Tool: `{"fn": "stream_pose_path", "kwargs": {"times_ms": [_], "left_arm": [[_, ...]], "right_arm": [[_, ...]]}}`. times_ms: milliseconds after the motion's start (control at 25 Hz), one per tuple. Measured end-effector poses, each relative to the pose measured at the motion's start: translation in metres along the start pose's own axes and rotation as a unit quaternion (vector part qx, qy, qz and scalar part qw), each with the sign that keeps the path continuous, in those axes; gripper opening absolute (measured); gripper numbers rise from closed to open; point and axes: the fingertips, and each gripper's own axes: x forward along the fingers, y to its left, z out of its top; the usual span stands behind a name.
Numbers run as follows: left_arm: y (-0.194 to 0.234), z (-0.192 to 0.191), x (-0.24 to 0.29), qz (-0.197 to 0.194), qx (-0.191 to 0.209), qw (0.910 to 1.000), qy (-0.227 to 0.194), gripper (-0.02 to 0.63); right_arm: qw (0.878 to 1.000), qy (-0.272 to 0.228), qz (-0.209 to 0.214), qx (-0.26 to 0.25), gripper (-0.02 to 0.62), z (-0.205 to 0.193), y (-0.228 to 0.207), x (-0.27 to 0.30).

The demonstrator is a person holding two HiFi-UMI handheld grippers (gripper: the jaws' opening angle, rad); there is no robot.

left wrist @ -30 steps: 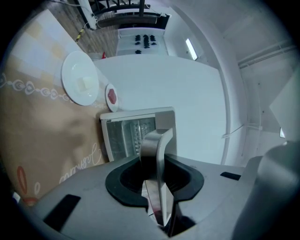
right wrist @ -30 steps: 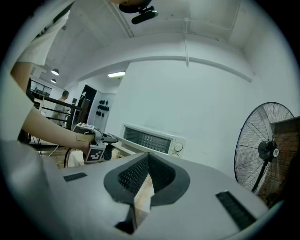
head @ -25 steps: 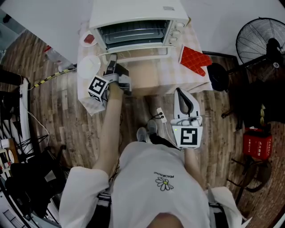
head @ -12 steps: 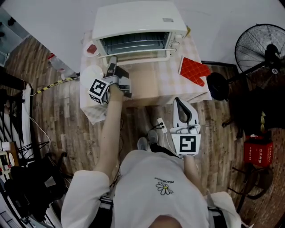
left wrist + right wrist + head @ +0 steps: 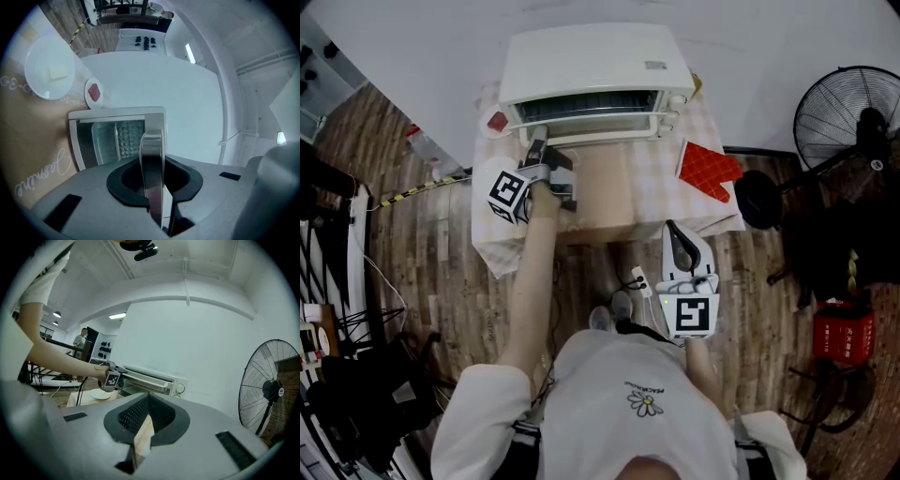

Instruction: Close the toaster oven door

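Note:
A white toaster oven (image 5: pixel 592 66) stands at the back of a cloth-covered table (image 5: pixel 623 187). Its glass door (image 5: pixel 595 120) is tilted up, close to the oven's front. My left gripper (image 5: pixel 537 142) sits at the left end of the chrome door handle (image 5: pixel 605 139). In the left gripper view that door handle (image 5: pixel 152 164) runs through the gripper's (image 5: pixel 157 206) narrow gap; the jaws are closing on it, and the door glass (image 5: pixel 110 140) lies behind. My right gripper (image 5: pixel 679 232) hangs shut and empty past the table's front edge, with only a thin slit (image 5: pixel 140 437) between its jaws.
A red oven mitt (image 5: pixel 708 171) lies right of the oven. A white plate (image 5: pixel 49 70) and a small dish with something red (image 5: pixel 93 92) sit left of it. A black floor fan (image 5: pixel 848 112) and a red box (image 5: pixel 841 333) stand at the right.
The oven door has swung up from half open to nearly against the oven, with my left gripper following it up and back. The right gripper has stayed low near the body.

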Motion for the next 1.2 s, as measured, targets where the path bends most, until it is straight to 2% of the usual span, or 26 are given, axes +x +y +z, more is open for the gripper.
{"fn": "stream_pose_path", "kwargs": {"times_ms": [320,560,880,1200], "left_arm": [[-0.002,0.005,0.019,0.010,-0.021,0.9997,-0.003,0.075],[-0.004,0.006,0.020,0.017,-0.021,0.9996,-0.005,0.075],[-0.004,0.006,0.021,0.027,-0.016,0.9995,0.002,0.075],[-0.004,0.006,0.019,0.029,-0.014,0.9995,0.002,0.075]], "right_arm": [[1.000,0.005,-0.003,-0.005,0.009,-0.005,-0.006,0.003],[1.000,0.006,-0.014,0.016,0.009,-0.008,-0.008,-0.003],[1.000,-0.005,-0.005,-0.001,0.009,-0.002,-0.008,-0.003],[1.000,-0.005,-0.009,0.007,0.009,0.000,-0.013,-0.007]]}}
